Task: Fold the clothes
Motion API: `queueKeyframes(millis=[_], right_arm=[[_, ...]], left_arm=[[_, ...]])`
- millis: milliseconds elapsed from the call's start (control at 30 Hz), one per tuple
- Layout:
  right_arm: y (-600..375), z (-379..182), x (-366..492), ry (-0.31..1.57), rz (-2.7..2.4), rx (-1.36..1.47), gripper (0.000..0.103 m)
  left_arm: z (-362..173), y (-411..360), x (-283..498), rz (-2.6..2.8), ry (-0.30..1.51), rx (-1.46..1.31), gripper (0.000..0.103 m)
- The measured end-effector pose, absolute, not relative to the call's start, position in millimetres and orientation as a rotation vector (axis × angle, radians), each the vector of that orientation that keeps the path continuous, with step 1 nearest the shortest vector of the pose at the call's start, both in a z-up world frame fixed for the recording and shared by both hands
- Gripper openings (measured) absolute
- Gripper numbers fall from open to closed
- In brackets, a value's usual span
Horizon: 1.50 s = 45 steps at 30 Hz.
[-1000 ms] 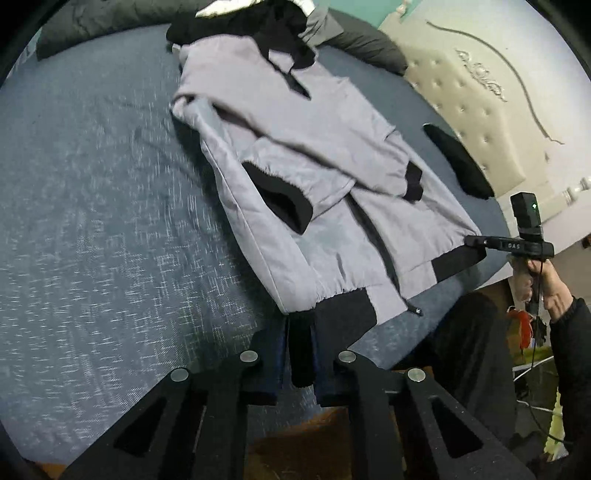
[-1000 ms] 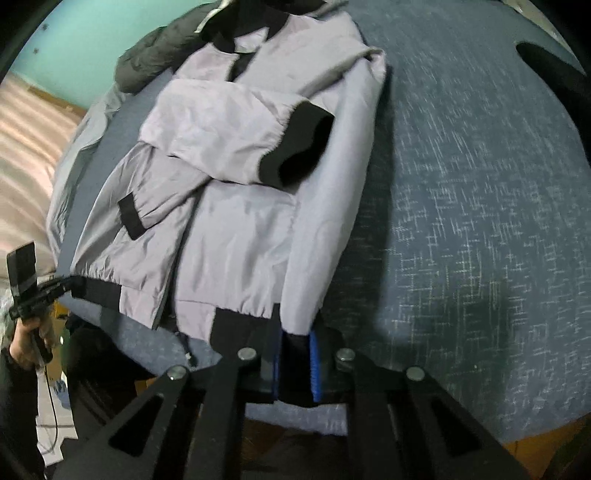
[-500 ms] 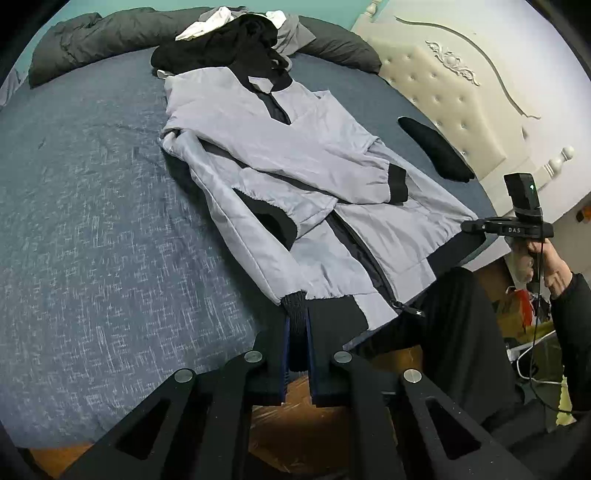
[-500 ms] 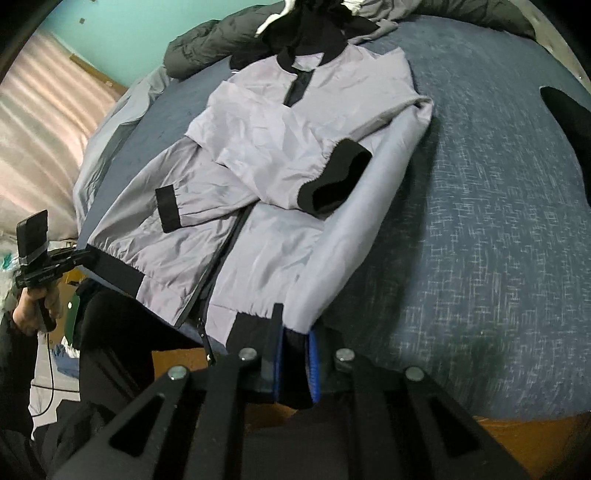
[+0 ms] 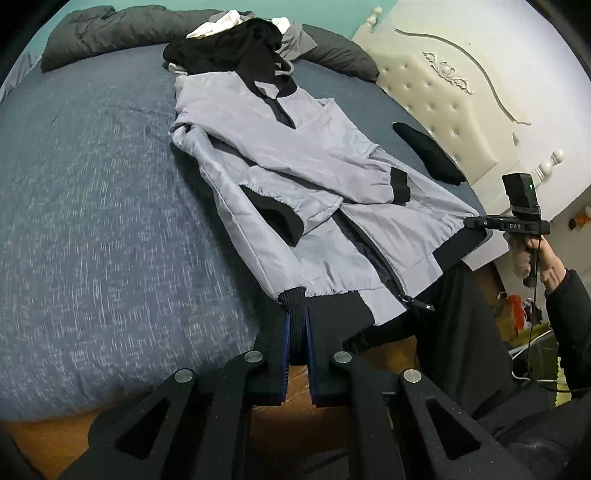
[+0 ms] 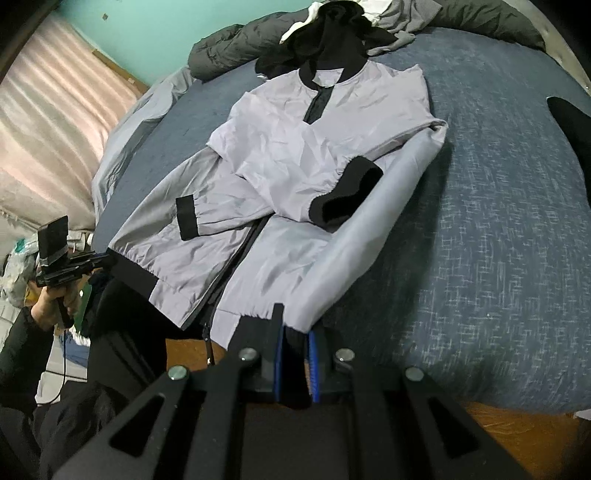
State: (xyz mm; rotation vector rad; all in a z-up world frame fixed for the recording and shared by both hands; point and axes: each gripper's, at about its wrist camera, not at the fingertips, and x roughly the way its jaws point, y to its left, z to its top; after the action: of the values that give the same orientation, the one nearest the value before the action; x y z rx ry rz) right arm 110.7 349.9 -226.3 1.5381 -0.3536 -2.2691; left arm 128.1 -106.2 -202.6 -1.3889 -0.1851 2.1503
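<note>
Jaws of the left gripper [image 5: 296, 321] are pressed together on the black ribbed hem [image 5: 295, 301] of the grey jacket [image 5: 295, 173], at the bottom corner nearest this camera; in the left wrist view the jacket lies face up along the blue bed [image 5: 92, 221], collar toward the far pillows, both sleeves folded across the chest with their black cuffs [image 5: 400, 186] resting on the front panels; the hem end overhangs the near edge of the mattress, so the pinched corner hangs just beyond it; across the garment the right gripper [image 5: 476, 223] meets the opposite hem corner, a hand [image 5: 535, 254] on its handle. From the right wrist view, the right gripper's [image 6: 295, 343] jaws are likewise clamped on black hem ribbing [image 6: 295, 338] that fills the gap between the blue pads [image 6: 314, 354]; the left gripper [image 6: 98, 260] shows at the far corner, touching the hem band there; a heap of dark clothes [image 6: 332, 33] sits beyond the collar. Judging by this, the sleeves are done and the bottom-to-top fold is in hand; the next move seems to call for raising both corners together, keeping the hem taut and level, and carrying it over toward the collar without dragging the sleeves out of place.
</note>
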Motion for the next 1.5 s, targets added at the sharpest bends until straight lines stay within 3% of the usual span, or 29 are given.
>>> queueKeyframes(millis=[900, 1500], right_arm=[[369.3, -250.5, 78.1, -0.382, -2.211, 1.591, 0.010], [377.6, -216.8, 37.1, -0.383, -2.247, 1.533, 0.010]], left_arm=[[-208.9, -110.8, 97.3, 2.120, -0.236, -1.429, 0.008], [-171.4, -122.9, 37.1, 2.160, -0.284, -1.373, 0.008]])
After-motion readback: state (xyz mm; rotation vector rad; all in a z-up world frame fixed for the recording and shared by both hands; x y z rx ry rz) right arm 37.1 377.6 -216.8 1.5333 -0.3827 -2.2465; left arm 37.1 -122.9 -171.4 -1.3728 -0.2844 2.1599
